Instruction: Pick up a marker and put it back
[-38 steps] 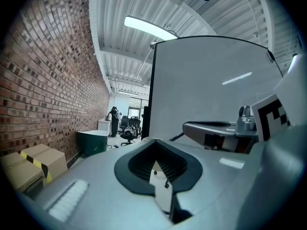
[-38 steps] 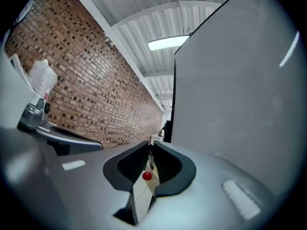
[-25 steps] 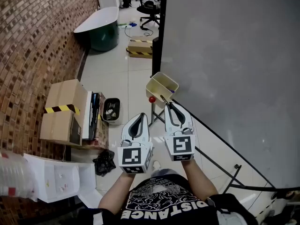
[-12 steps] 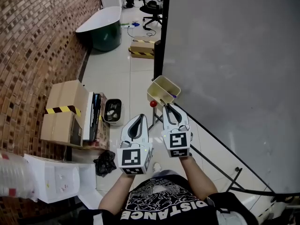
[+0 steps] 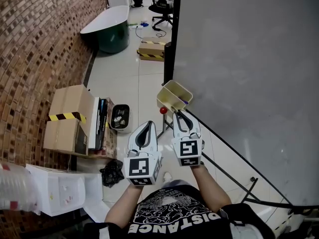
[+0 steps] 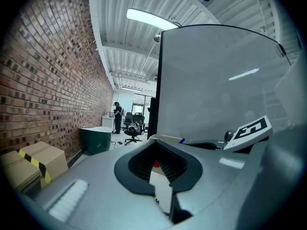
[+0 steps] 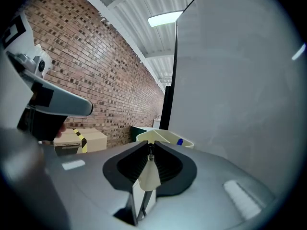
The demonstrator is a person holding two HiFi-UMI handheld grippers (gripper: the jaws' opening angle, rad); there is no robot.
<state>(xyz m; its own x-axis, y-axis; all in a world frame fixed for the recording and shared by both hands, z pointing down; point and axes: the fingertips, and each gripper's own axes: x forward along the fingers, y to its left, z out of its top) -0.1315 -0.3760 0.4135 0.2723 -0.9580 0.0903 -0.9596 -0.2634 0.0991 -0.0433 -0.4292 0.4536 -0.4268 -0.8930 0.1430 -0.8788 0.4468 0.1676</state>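
Fingers of my right gripper stand nearly together and are just starting to ease apart. They pinch a slim dark thing at their tips, which I take to be the dark marker. My left gripper is just beside it on the left, level with it, its jaws together and holding nothing.

Just past the right tips, the marker's far end reaches to the near edge of the yellow tray. The tray is fixed at the lower corner of the whiteboard. A blue-capped marker already lies inside it. A small red knob sits just below the tray's near corner.

I judge this to be the put-back step, with the release only beginning. The next move calls for letting the jaws part further while the marker's tip is inside the rim, so it drops in rather than tipping out over the edge. After that, the gripper can draw straight back. Further off are cardboard boxes by the brick wall.
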